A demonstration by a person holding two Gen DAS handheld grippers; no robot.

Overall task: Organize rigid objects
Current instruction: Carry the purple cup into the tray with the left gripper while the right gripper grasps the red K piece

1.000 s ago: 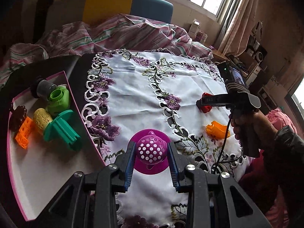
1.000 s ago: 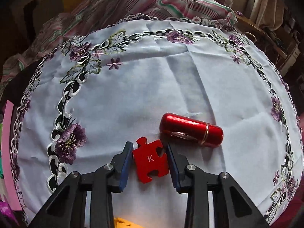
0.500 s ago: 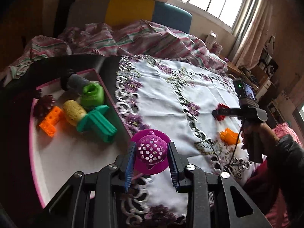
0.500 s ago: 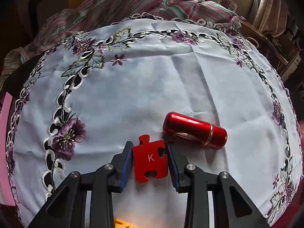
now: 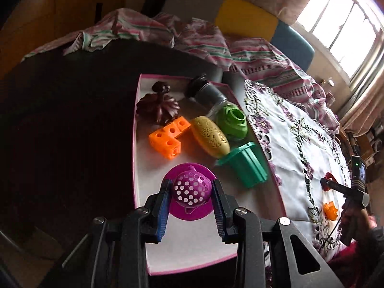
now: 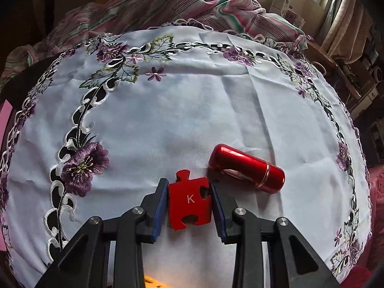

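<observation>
The left tongs (image 5: 191, 193) were clamped on a purple perforated strainer (image 5: 192, 189), their blue pads pressed to either side of its dome, and held it over the near part of a pink-rimmed tray (image 5: 135, 144). Whether the strainer's wide rim touched the tray floor could not be told from this angle. Farther in on the tray lay an orange cube block (image 5: 168, 136), a yellow carved oval (image 5: 211, 136), a green ring piece (image 5: 232, 120), a teal fluted cup (image 5: 244, 165) on its side, a dark brown flower-shaped piece (image 5: 159, 105) and a grey cylinder (image 5: 206, 91).

The right tongs (image 6: 189, 199) gripped a red puzzle piece (image 6: 189, 201) marked K, just above the embroidered white cloth (image 6: 168, 120) on the worktop. A red glossy capsule (image 6: 247, 168) lay on the cloth just beside the piece, up and to its right. In the left wrist view an orange piece (image 5: 330, 211) sat on the cloth near the person's right hand (image 5: 352, 218).
</observation>
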